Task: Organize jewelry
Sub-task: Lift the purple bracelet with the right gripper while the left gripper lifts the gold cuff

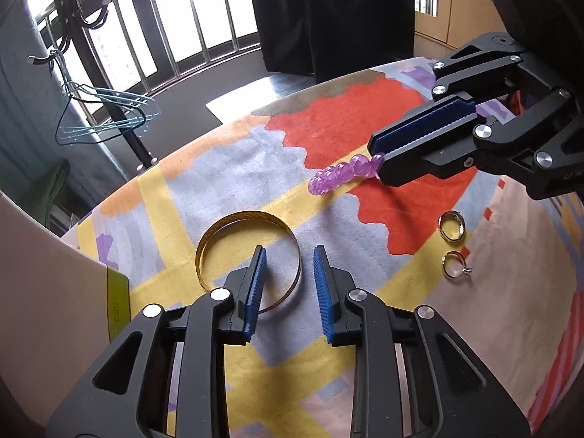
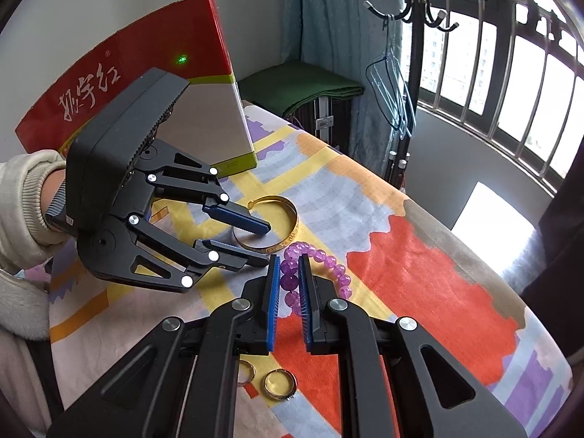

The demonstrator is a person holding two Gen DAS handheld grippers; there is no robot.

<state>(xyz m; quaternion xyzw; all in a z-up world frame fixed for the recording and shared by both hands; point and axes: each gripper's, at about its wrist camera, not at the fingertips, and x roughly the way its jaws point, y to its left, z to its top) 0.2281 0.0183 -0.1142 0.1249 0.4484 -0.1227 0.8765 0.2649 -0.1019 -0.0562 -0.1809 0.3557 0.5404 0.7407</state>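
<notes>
The purple bead bracelet (image 2: 314, 270) lay on the table's patterned cloth (image 2: 419, 273), its near beads pinched in the right tool (image 2: 290, 261), which hid part of the loop. The left tool (image 1: 288, 255) was spread open over the gold bangle (image 1: 248, 252), covering its near rim. Two rings (image 1: 452, 225) lay close by; one was half hidden in the right view. A red box (image 2: 146, 65), a coat stand (image 2: 412, 54) and a barred window (image 2: 511, 73) stood behind.

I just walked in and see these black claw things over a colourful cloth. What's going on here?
A person is sorting jewelry with a handheld gripper in each hand. The right gripper is shut on a purple bead bracelet on the patterned cloth. The left gripper is open, one finger inside the gold bangle and one outside it. Two rings lie untouched nearby.
</notes>
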